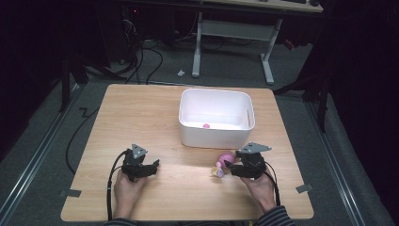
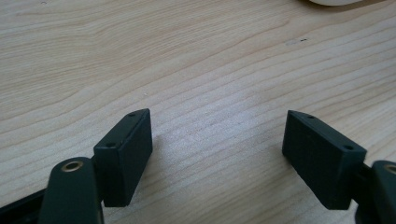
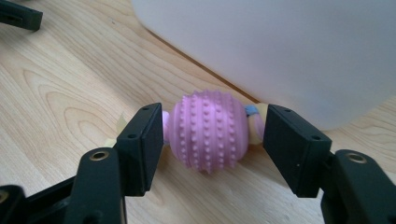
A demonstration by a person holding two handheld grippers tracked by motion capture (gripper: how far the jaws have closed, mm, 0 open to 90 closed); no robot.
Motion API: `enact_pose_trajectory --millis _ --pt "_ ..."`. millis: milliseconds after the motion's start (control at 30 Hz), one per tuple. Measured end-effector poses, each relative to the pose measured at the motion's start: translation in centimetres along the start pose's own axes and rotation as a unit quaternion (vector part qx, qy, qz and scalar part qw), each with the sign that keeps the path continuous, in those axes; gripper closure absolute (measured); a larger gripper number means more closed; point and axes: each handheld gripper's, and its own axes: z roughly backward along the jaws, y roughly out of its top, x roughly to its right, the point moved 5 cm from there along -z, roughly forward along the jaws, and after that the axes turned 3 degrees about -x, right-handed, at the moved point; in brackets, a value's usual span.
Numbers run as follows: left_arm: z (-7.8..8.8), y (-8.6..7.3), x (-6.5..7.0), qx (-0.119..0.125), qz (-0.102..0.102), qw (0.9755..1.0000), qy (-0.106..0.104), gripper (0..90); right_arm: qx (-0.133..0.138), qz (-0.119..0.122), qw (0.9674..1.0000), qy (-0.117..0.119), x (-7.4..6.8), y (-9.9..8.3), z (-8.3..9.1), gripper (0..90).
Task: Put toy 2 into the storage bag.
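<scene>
On the left, I hold my left gripper (image 1: 153, 165) low over the light wooden table (image 1: 141, 117), near its front edge, with my hand (image 1: 126, 188) wrapped around its body. In the left gripper view its two black jaws stand wide apart, with bare wood grain between them and nothing held.

Farther right and toward the far side of the table stands a white rectangular plastic bin (image 1: 216, 134), open at the top. A small pink thing (image 1: 205, 125) lies on its floor near the front wall; it is too small for me to tell what it is.

Just in front of the bin's right front corner lies a pink knobbly rubber ball toy (image 1: 227, 156) with pale yellow and blue pieces attached at its sides. It rests on the table close beside the bin's wall, and whether the two touch I cannot tell.

My right gripper (image 1: 227, 166) is at this toy. In the right gripper view the ball (image 3: 208, 130) sits squarely between my two jaws, which are spread to either side of it. The left jaw lies right beside the ball, and a small gap shows between the ball and the right jaw, so the gripper is open around the toy and not clamped on it.
</scene>
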Motion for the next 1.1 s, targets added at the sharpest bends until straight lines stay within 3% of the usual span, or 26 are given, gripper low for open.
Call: enact_pose_trajectory --millis 100,267,367,533,700,933,1100 --pt "0.0 0.0 0.0 0.0 0.0 1.0 0.0 24.6 -0.016 0.015 0.9997 -0.011 -0.2 0.2 -0.7 37.2" --pt "0.0 0.0 0.0 0.0 0.001 1.0 0.001 24.6 -0.033 0.006 0.9994 0.0 0.1 -0.1 -1.7 40.0" --pt "0.0 0.0 0.0 0.0 0.001 1.0 0.0 24.6 -0.041 0.017 0.999 -0.004 -0.2 -0.2 -2.0 41.3" --pt "0.0 0.0 0.0 0.0 0.001 1.0 0.0 24.6 -0.04 0.012 0.9991 -0.009 -0.3 -0.2 -1.9 41.9" --pt "0.0 0.0 0.0 0.0 0.001 1.0 0.0 24.5 -0.042 0.022 0.9988 -0.011 -0.5 -0.4 -1.7 42.5" --pt "0.0 0.0 0.0 0.0 0.002 1.0 -0.001 24.8 -0.029 0.018 0.9994 0.001 -0.7 -0.9 -1.2 43.1" --pt "0.0 0.0 0.0 -0.001 0.001 1.0 -0.001 24.7 -0.019 0.022 0.9995 0.005 -0.5 -1.3 0.1 43.4"
